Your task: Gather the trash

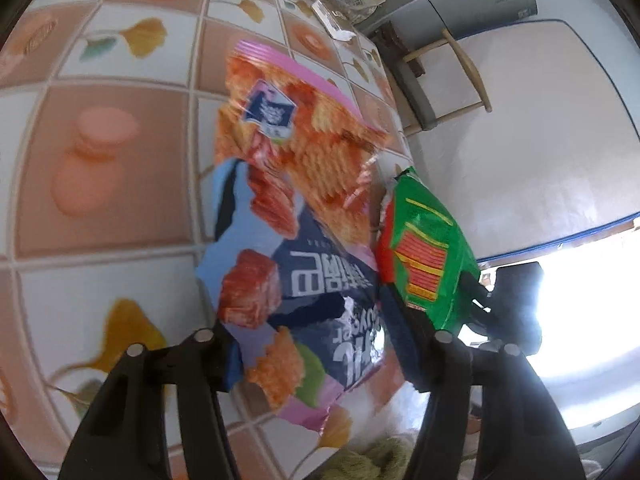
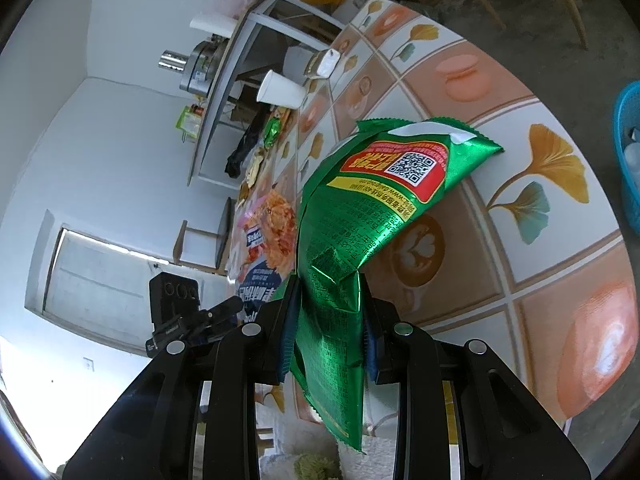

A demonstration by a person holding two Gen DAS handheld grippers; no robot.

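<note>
- The left tool [image 1: 316,360] has its jaws spread on either side of the near end of the pink snack bag [image 1: 296,216]; the pads look apart from the foil, though blur keeps me from being sure.
- That bag lies flat on the tiled counter [image 1: 104,148], its long axis running from the tool toward 12 o'clock.
- The right tool [image 2: 326,336] pinches the green wrapper [image 2: 360,216], which hangs over the counter at 3 o'clock from the pink bag.
- The left hand is plainly the nearer one; I judge the next move is to close on the bag's near end.
- A blue basket [image 2: 626,152] sits at 3 o'clock in the right wrist view.
</note>
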